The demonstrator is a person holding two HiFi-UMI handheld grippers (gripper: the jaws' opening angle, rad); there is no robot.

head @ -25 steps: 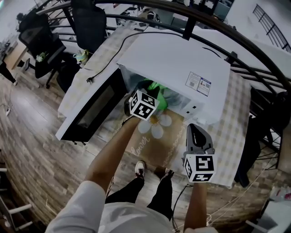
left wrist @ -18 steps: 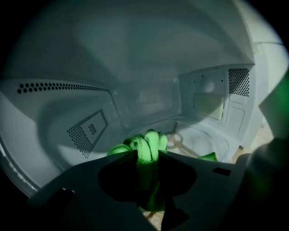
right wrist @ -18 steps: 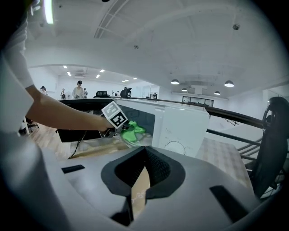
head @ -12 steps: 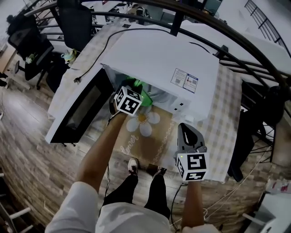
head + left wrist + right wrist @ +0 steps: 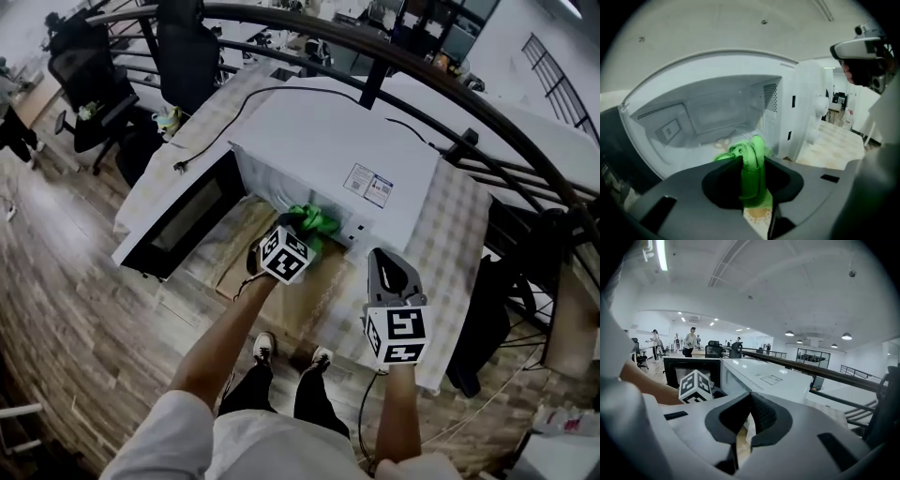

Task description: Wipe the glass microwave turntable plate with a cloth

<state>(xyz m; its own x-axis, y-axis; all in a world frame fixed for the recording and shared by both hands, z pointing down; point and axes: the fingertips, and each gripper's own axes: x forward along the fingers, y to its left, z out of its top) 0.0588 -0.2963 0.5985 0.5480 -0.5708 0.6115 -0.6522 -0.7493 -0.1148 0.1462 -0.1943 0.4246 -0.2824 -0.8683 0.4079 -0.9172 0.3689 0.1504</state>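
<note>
The plate should lie on the floor inside the microwave (image 5: 328, 159), but it is too blurry in there to make it out. A glass plate is hard, heavy and slippery, and it can break. So I think it is best to leave it flat where it is and rub it softly. If it must come out, hold it by the rim.

The cloth (image 5: 751, 159) is green, soft and light. It is bunched up, so it should bend to the shape of the plate. The left tongs (image 5: 298, 232) are closed tight on the middle of it, and a loose end sticks out in front. That end is the part to wipe with. The cloth is right at the mouth of the microwave, just past the open door (image 5: 183, 220).

The microwave stands in the middle of the tabletop (image 5: 450, 244) and opens to the front edge. The right tongs (image 5: 750, 418) are closed with nothing in them. They hang back by the front edge.
</note>
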